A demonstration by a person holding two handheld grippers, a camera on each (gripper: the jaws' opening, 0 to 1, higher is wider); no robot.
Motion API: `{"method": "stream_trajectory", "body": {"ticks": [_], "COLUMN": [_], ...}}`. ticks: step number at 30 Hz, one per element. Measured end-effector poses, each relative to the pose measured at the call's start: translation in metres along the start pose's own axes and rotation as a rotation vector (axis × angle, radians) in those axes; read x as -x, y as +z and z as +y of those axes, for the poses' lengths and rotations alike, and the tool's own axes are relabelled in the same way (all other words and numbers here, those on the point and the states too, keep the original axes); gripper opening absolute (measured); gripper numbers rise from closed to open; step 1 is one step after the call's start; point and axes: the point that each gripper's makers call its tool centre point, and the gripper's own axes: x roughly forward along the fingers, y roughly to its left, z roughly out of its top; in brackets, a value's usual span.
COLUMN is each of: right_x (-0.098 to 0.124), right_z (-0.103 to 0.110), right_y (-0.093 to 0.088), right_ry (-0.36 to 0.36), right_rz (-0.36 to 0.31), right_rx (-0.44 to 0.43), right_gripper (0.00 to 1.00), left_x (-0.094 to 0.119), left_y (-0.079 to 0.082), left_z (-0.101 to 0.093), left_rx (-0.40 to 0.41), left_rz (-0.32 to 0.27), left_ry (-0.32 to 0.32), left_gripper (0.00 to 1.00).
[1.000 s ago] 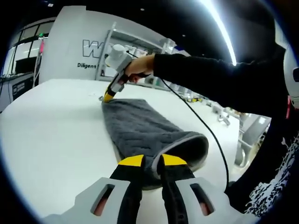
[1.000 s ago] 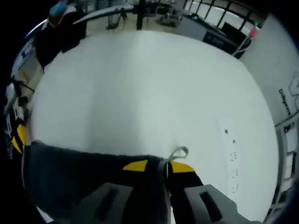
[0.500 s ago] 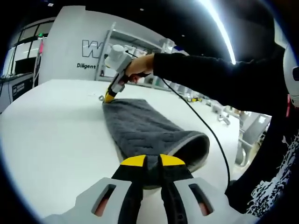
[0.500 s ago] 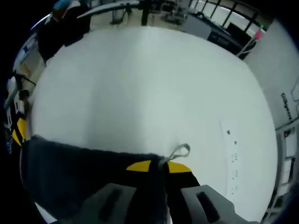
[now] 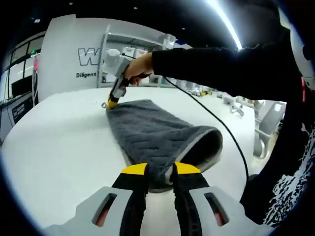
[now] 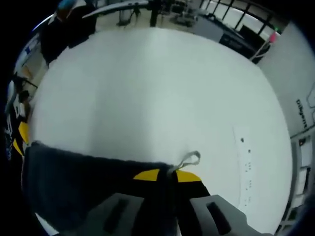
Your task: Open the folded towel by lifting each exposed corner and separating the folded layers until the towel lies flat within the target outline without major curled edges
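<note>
In the left gripper view, the left claw (image 5: 160,172) was nearest, its yellow tips set a little apart with the near end of the towel (image 5: 152,135) between them. It looked like a loose hold on the grey edge, though the tips hid the exact touch.

The towel lay on the white table (image 5: 54,147), long and narrow, running from the near end away to the far end. It was still folded, one layer over the other. On the near right the top layer bulged up like a soft pocket with a pale rim.

At the far end the right claw (image 5: 112,102), held in a hand (image 5: 138,66), pinched the far corner. In the right gripper view that claw (image 6: 166,175) was closed tight on the towel (image 6: 88,182), and a small loop (image 6: 188,159) stuck up just past its tips.

The towel looked soft, thick and floppy, and not heavy. It would likely sag and bend wherever it was not held, and it should not break or slip much. I think the best spots to hold were the corners and the sewn rim, taking just the top layer so the two layers could come apart
</note>
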Motion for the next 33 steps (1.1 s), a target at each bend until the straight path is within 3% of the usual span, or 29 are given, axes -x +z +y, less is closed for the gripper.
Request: {"method": "stream_trajectory", "body": {"ticks": [3,8,12,14,20,21,27,33], "right_x": [-0.001,0.0,-0.002,-0.002,-0.002,-0.002,-0.002,0.0], "right_z": [0.001,0.0,0.001,0.001,0.002,0.003,0.004,0.0], "right_y": [0.0,0.0,0.0,0.0,0.0,0.0,0.0,0.002], "right_ry": [-0.003,-0.002,0.0,0.002,0.001,0.001,0.004,-0.006], "right_rz": [-0.001,-0.004,-0.007,-0.008,-0.008,-0.006,0.005,-0.001], "right_rx": [0.012,0.005,0.004,0.004,0.01,0.023,0.061,0.033], "right_gripper": [0.06,0.05,0.05,0.04,0.03,0.02,0.0,0.0], "left_x": [-0.002,0.002,0.003,0.002,0.002,0.002,0.001,0.001], "left_y": [-0.006,-0.005,-0.004,-0.011,-0.005,-0.005,-0.005,-0.004], "left_z": [-0.005,-0.013,-0.01,-0.007,-0.001,-0.001,-0.005,-0.006], "left_rx": [-0.003,-0.051,-0.096,-0.141,-0.123,-0.125,-0.107,-0.113], "left_rz": [0.03,0.034,0.033,0.072,0.045,0.047,0.049,0.039], "left_ry": [-0.018,-0.039,-0.023,-0.006,0.025,0.028,0.002,-0.006], "left_gripper": [0.13,0.16,0.21,0.21,0.1,0.05,0.02,0.01]}}
